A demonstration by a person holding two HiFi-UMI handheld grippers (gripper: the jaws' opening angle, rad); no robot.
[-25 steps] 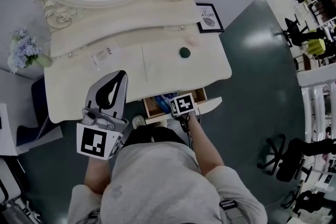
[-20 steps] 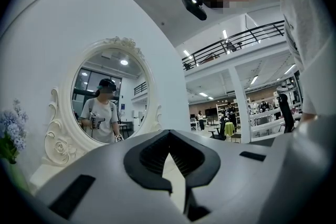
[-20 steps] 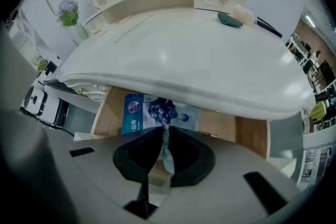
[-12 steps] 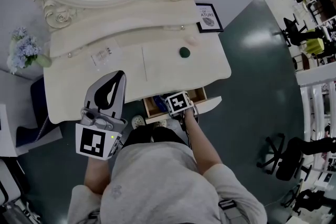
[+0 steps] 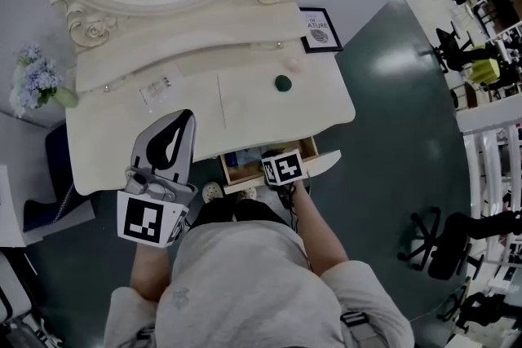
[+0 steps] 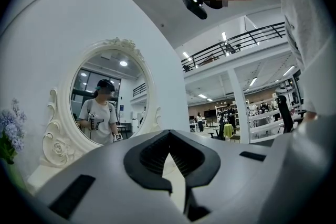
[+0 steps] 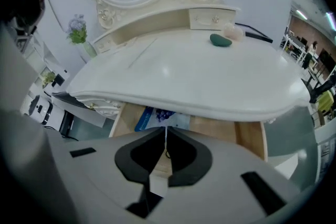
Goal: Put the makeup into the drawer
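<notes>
Over the open drawer [image 5: 312, 147] at the front edge of the bench [image 5: 245, 106], the right gripper [image 7: 166, 132] has just been closing its jaws on nothing above a blue makeup packet [image 7: 149, 117], the left gripper [image 6: 169, 150] is waiting with jaws together, so lifting clear before fetching the green makeup [image 5: 283, 82] near the right edge seems wise.

head view steeply above dressing table [image 5: 245, 90]; right gripper view close over drawer [image 7: 212, 129]; all three share mirror [image 6: 113, 84].
</notes>
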